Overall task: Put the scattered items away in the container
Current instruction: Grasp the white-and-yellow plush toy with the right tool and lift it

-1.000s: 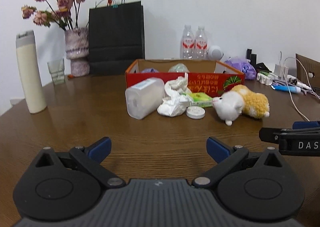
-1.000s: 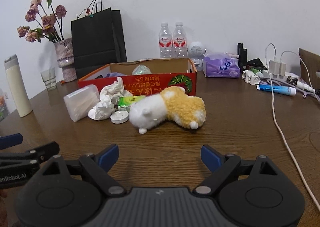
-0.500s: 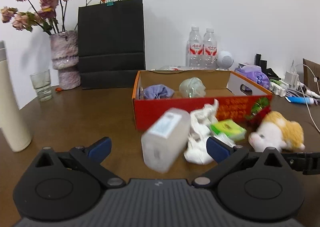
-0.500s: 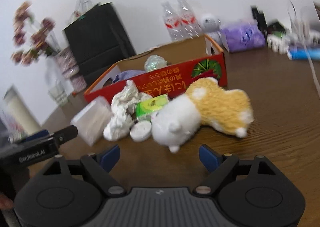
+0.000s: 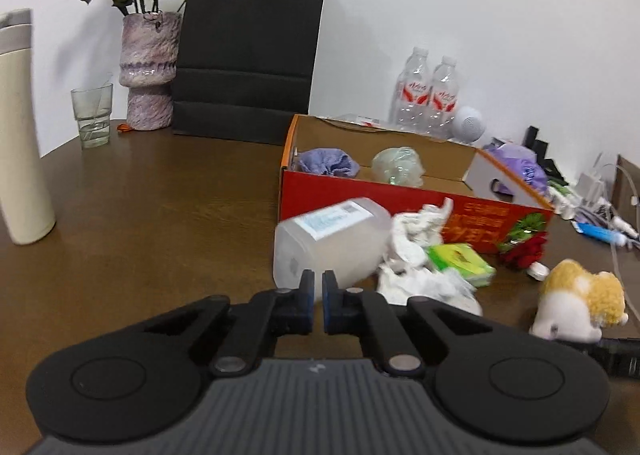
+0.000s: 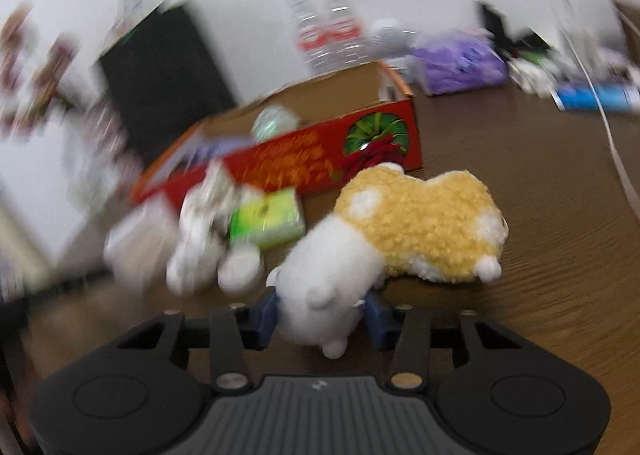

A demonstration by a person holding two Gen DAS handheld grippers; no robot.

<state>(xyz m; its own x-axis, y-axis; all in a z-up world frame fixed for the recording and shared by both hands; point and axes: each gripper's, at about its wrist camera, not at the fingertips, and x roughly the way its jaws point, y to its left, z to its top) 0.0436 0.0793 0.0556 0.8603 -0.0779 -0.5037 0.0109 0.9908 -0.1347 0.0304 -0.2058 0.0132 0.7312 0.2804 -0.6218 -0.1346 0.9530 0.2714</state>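
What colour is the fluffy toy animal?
The plush toy has a white head and yellow-tan body; right wrist view shows it best.

My black claw (image 6: 320, 313) with blue pads grips a white and yellow plush toy (image 6: 384, 239) beside a red box (image 6: 320, 159) on a brown wood-grain surface (image 6: 540, 215).

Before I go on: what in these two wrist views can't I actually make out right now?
- Right wrist: motion blur smears the clear plastic jar and the crumpled tissue.
- Right wrist: the plush toy hides the right gripper pads, so the squeeze is unclear.
- Left wrist: the left gripper looks nearly closed; jar contact cannot be judged.
- Left wrist: the red cardboard box front wall hides part of its floor.
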